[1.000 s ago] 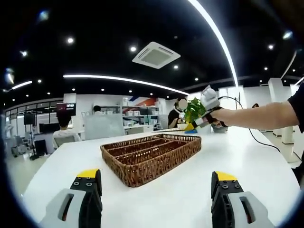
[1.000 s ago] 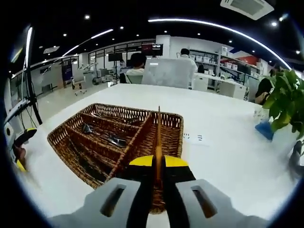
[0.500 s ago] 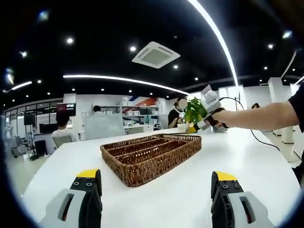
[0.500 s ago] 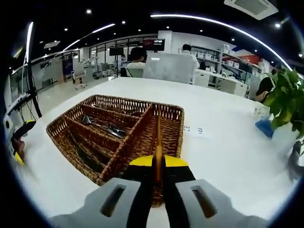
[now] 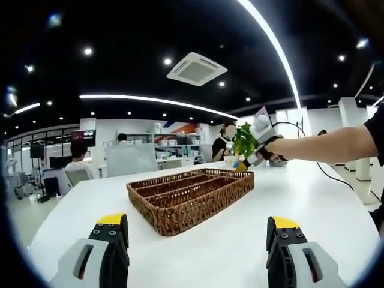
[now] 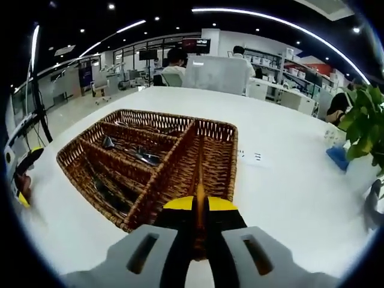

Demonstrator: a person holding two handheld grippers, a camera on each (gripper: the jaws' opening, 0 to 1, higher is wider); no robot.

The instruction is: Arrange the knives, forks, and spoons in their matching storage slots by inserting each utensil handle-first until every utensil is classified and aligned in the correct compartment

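Brown wicker forms the divided tray at the middle of the white worktop, with dark utensils lying in its long compartments. A thin yellowish utensil handle is clamped between the closed fingers of the right gripper and points over the tray's right-hand compartment; which kind of utensil it is cannot be told. In the left gripper view the tray sits ahead of the left gripper, whose yellow-tipped fingers stand wide apart, empty, low over the worktop. Beyond the tray, a person's arm reaches in from the right. A green plant stands at the worktop's far right.
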